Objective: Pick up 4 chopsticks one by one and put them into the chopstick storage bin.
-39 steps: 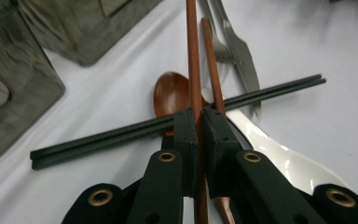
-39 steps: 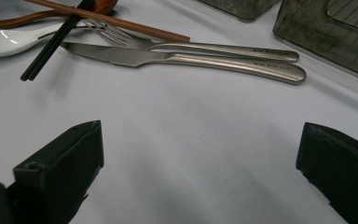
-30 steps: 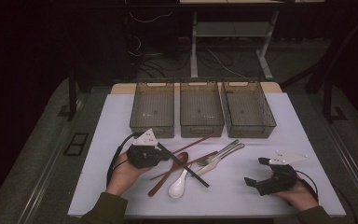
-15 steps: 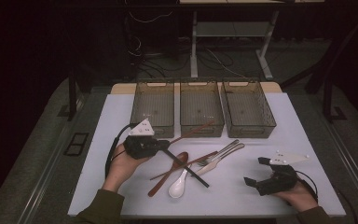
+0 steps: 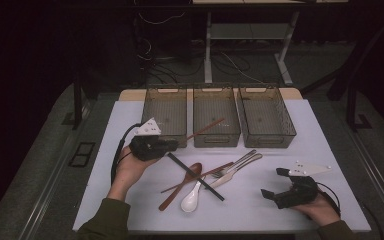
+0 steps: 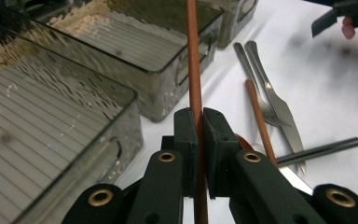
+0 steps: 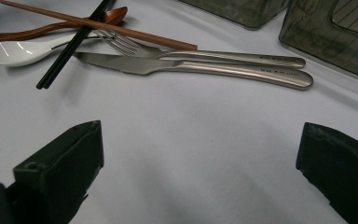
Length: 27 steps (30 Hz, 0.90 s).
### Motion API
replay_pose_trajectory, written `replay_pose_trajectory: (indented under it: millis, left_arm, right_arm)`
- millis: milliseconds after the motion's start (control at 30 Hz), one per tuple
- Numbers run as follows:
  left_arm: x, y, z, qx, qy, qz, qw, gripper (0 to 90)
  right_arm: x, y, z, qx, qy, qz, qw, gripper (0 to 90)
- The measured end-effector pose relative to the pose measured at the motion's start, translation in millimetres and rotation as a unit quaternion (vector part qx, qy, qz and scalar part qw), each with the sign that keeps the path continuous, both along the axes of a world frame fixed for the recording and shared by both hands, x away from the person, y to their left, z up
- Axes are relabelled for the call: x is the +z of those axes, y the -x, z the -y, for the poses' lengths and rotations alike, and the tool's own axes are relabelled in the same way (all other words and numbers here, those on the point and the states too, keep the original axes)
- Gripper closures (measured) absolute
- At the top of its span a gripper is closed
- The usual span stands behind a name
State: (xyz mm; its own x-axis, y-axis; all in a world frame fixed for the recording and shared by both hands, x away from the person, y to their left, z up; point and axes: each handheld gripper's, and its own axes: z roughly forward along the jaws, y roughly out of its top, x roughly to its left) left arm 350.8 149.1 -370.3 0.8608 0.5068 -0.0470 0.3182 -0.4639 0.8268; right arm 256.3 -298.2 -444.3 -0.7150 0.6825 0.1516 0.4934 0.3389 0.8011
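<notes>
Reddish-brown wooden chopstick (image 6: 195,70) sits clamped in the left gripper (image 6: 199,122) beside the middle bin (image 5: 216,116), while the right gripper (image 5: 279,183) rests wide apart, holding nothing

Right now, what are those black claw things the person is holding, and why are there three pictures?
Those are grippers: hand-held tongs with two black jaws. A person holds one in each hand at a white table. One picture comes from a camera up high, looking down. The other two come from little cameras riding on each gripper, looking along its jaws.

The left gripper is shut on a brown chopstick, lifted near three see-through bins. The right gripper rests on the table with its jaws wide open, holding nothing.

On the table lie a white spoon, a brown wooden spoon, black chopsticks, another brown chopstick, a fork and a knife.
</notes>
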Motion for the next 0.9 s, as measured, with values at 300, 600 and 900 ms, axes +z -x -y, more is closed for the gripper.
replay_pose_trajectory:
  millis: [300, 600, 900]
  left_arm:
    - [3.6, -17.7, 2.0, 0.012, 0.013, 0.003, 0.9998, 83.9]
    - [5.9, -33.2, -1.1, 0.045, 0.018, 0.000, 0.9988, 83.9]
    - [12.0, -52.2, -11.7, 0.090, 0.033, 0.011, 0.9953, 83.9]
  right_arm:
    - [-0.9, -0.9, -0.1, -0.001, 0.002, -0.003, 1.0000, 0.5]
    - [-1.5, -1.7, 0.0, -0.005, 0.003, -0.005, 1.0000, 0.5]
    - [-2.4, -2.0, -0.5, -0.007, 0.007, -0.007, 0.9999, 0.5]
